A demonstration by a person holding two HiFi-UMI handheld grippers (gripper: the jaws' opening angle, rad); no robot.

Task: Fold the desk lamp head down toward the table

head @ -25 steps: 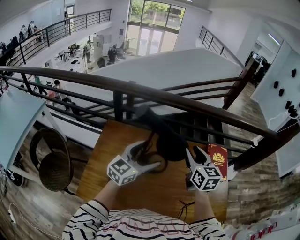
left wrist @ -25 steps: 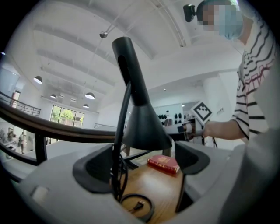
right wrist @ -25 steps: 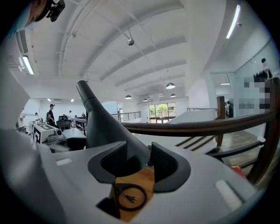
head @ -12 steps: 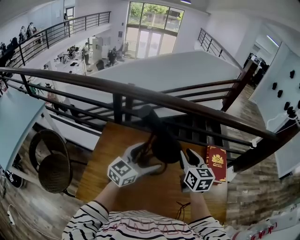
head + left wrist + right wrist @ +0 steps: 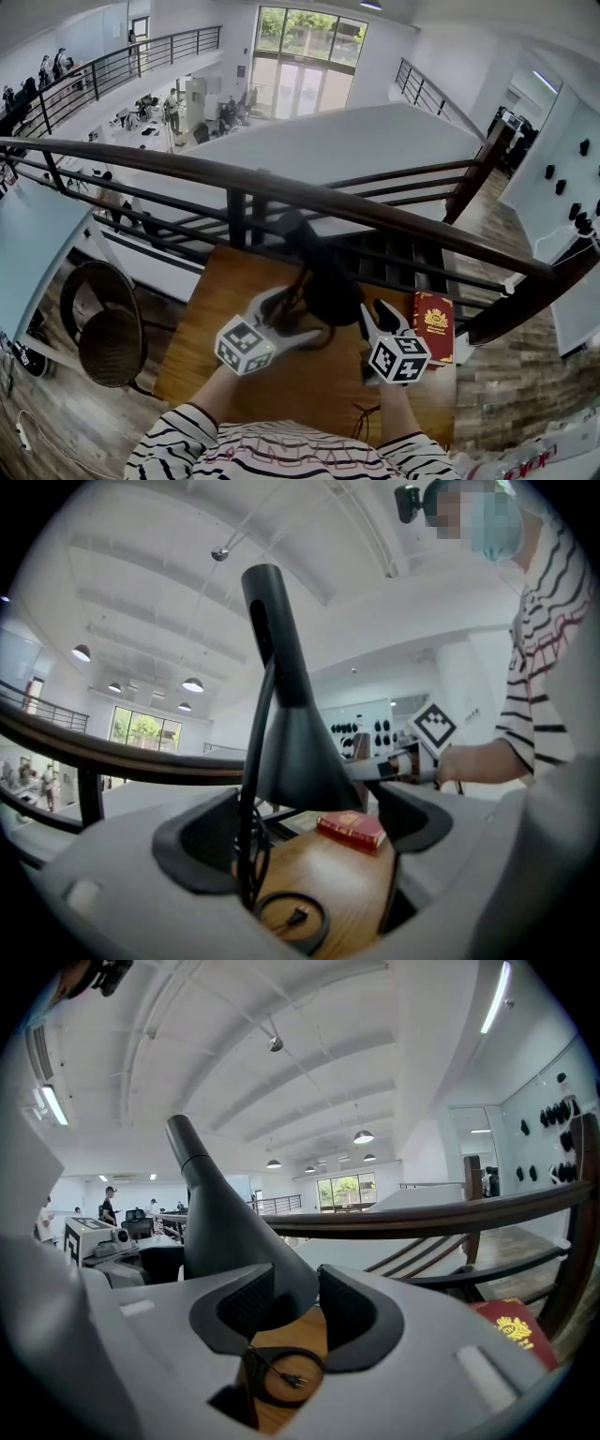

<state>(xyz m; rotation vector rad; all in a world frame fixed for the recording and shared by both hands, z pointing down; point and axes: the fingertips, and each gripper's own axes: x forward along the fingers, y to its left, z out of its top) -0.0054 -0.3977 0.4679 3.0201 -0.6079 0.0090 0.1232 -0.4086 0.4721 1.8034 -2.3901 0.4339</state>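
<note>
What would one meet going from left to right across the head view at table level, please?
Round chair, left claw, black lamp head, right claw, its jaws opening with that head between them, red book.

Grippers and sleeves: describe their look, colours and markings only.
Both the left gripper and right gripper are light grey plastic with dark ribbed pads; each carries a white cube with black square markers. The sleeves are white with dark stripes. The right gripper's jaws are opening with the lamp head between them.
</note>
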